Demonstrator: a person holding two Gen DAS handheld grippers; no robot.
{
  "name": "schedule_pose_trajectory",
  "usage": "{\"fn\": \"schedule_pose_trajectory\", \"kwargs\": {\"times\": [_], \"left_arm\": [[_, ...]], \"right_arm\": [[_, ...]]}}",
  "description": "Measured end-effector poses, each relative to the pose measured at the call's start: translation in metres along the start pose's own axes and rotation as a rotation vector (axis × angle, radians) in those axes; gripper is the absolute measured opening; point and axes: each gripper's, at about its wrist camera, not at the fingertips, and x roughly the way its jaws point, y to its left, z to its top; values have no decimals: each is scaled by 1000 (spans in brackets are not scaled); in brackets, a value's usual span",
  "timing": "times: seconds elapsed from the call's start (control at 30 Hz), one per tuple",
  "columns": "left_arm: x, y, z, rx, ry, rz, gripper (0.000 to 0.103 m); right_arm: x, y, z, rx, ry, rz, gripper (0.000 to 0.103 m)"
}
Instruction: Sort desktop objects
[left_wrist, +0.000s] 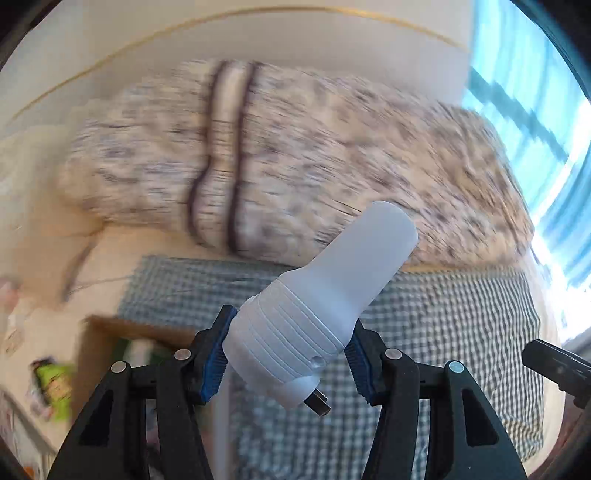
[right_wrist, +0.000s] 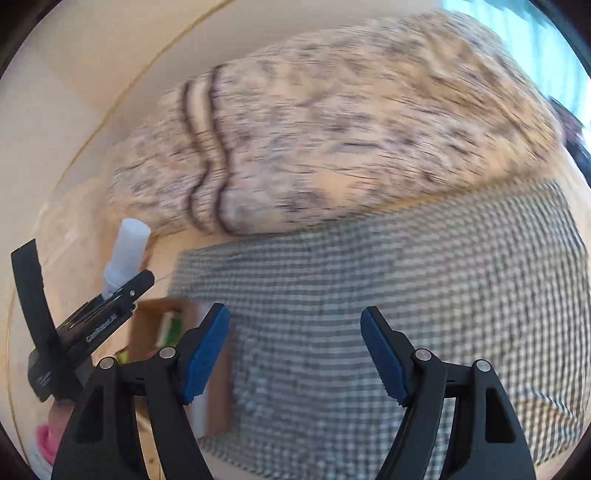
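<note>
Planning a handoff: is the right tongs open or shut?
Open: the right tongs show blue pads spread apart, only the checked cloth between them.

white bottle (left_wrist: 325, 306); checked grey cloth (right_wrist: 406, 295); speckled beige cushion (right_wrist: 351, 140)

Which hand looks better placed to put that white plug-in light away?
Probably the left: the left gripper is shut on the white light, while the right gripper is open and holds nothing.

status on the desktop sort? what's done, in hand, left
Done: cannot tell; the blurred brown box seems to hold greenish items. In hand: the left gripper is shut on a white ribbed plastic plug-in device with metal prongs, held above the checked cloth. Left: placing the device; the right gripper is open, empty.
</note>
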Motion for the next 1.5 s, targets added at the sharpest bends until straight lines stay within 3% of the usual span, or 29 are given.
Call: {"fn": "schedule_pose_trajectory", "kwargs": {"times": [0.2, 0.3, 0.4, 0.53, 0.6, 0.63, 0.7, 0.93, 1.17, 1.27, 1.37, 1.5], "left_arm": [[-44, 91, -28, -149, -11, 119, 57], [-43, 124, -55, -201, 13, 142, 57], [-21, 145, -79, -247, 52, 153, 57], [12, 160, -111, -279, 116, 169, 58], [28, 160, -122, -271, 155, 156, 65], [34, 160, -129, -269, 172, 140, 81], [38, 159, -140, -271, 169, 143, 97], [35, 147, -153, -289, 189, 131, 100], [-22, 91, -150, -193, 38, 144, 103], [-35, 63, -154, -122, -13, 109, 103], [-37, 40, -154, -45, -3, 58, 103], [-37, 25, -153, -4, -7, 40, 103]], "right_arm": [[19, 96, -16, -163, 27, 86, 74], [40, 129, -39, -230, 23, 26, 74], [68, 146, -67, -272, 55, -18, 74], [101, 146, -102, -283, 173, -59, 74], [106, 141, -111, -280, 212, -95, 74], [105, 137, -114, -277, 221, -103, 74], [102, 129, -118, -279, 224, -122, 74], [71, 101, -110, -283, 173, -187, 74], [19, 73, -129, -324, -66, -320, 77], [12, 49, -147, -268, -61, -315, 77], [11, 28, -152, -225, -6, -308, 77], [3, 11, -148, -178, -17, -338, 77]]}}
